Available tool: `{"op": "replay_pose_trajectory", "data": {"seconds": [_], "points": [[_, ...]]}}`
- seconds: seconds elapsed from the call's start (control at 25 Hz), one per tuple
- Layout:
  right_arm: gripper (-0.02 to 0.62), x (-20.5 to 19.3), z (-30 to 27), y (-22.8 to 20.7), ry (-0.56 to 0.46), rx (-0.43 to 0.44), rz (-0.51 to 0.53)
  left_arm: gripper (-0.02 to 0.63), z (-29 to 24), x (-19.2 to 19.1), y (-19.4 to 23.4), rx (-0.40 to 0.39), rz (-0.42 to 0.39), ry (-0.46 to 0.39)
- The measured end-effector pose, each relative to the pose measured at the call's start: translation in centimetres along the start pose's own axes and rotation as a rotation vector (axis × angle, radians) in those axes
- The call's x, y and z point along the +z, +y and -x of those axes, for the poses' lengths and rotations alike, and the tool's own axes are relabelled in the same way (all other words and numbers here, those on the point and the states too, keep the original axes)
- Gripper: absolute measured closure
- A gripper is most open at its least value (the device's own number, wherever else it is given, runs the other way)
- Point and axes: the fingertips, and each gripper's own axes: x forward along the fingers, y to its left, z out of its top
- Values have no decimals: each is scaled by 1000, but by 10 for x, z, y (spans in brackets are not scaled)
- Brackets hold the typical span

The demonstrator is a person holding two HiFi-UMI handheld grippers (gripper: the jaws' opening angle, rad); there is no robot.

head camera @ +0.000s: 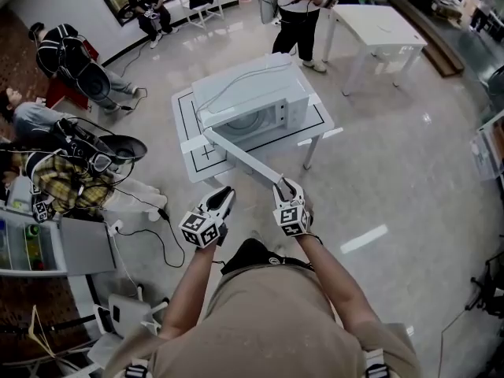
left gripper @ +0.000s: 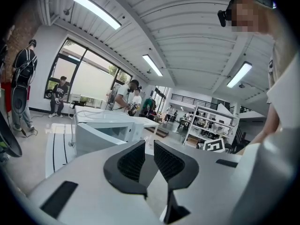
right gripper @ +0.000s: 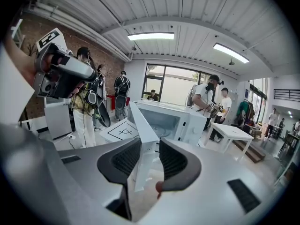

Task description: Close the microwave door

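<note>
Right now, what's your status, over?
Left gripper empty, jaws slightly apart. Right gripper clamped on door edge. Door wide open. Nothing seen blocking it.

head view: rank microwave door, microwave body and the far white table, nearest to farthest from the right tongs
1. microwave door, its edge sits between the right tongs
2. microwave body, beyond the door, centre
3. white table, far back, upper right
</note>
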Motion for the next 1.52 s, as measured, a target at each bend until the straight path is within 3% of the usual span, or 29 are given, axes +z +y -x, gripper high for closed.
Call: {"op": "replay_pose_trajectory", "data": {"seconds": [0.44,0.84,1.16,1.52], "points": [[426,1,-14,-30,34,-58,16,558,-37,18,37,-47,16,9],[426,8,-42,-69,30,-111,-33,558,-78,24,57,-106,-14,13],[428,12,-66,-104,23,-71,-32,558,-103,36,63,-46,-15,17],[428,21,-109,-140,31,42,106,558,-145,52,59,74,35,-13]]}}
